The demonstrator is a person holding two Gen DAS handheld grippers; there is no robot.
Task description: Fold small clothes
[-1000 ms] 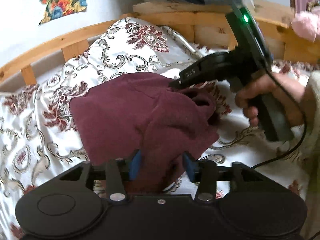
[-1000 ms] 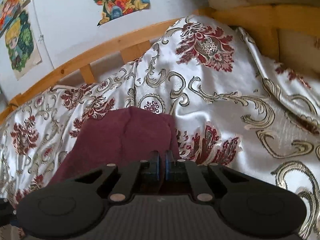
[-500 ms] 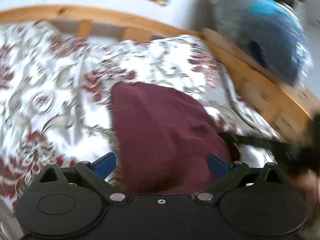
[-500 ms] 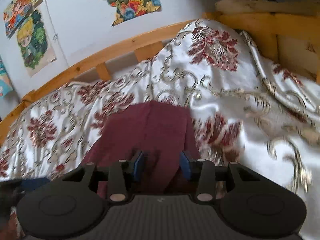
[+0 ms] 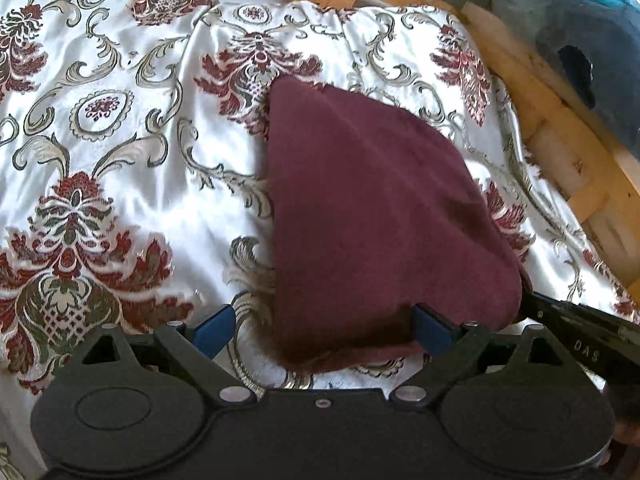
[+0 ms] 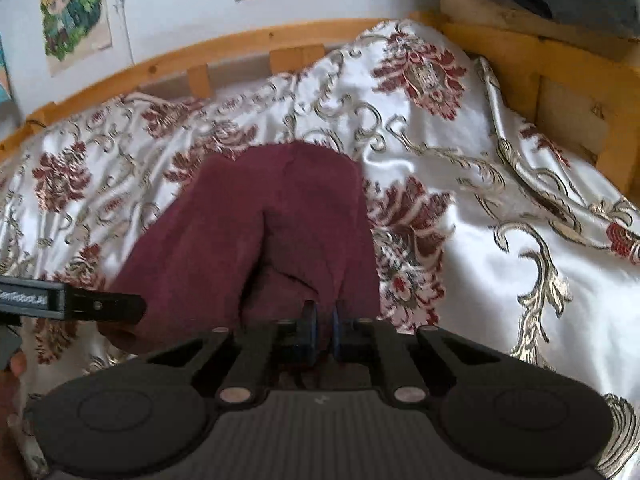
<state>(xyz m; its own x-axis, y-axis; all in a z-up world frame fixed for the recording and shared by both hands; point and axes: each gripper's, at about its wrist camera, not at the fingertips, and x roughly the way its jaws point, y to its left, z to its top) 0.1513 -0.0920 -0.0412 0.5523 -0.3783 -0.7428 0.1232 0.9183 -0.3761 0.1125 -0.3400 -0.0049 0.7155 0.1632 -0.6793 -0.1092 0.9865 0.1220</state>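
Note:
A maroon cloth point(image 5: 372, 208) lies folded on the patterned bedspread point(image 5: 120, 184). My left gripper point(image 5: 322, 332) stands wide at its near edge, jaws closing slightly. That edge lies between the blue pads: the right pad point(image 5: 432, 332) meets the cloth, the left pad point(image 5: 212, 332) is clear of it. In the right wrist view the cloth point(image 6: 256, 232) has a raised fold running down to my right gripper point(image 6: 323, 322), which is shut on its near corner. The right gripper's finger point(image 5: 580, 340) shows at the right of the left view, and the left gripper's finger point(image 6: 72, 304) at the left of the right view.
A wooden bed rail point(image 6: 240, 48) runs along the far side and a wooden headboard point(image 6: 560, 80) along the right. Posters point(image 6: 76, 12) hang on the wall. A blue-grey bundle point(image 5: 580, 40) sits above the headboard. The bedspread rises in a bulge point(image 6: 420, 80) behind the cloth.
My left gripper let go of the bunched cloth, opened wide and rolled. My right gripper opened, drew back a little and shut again on the near corner. The cloth now lies flatter.

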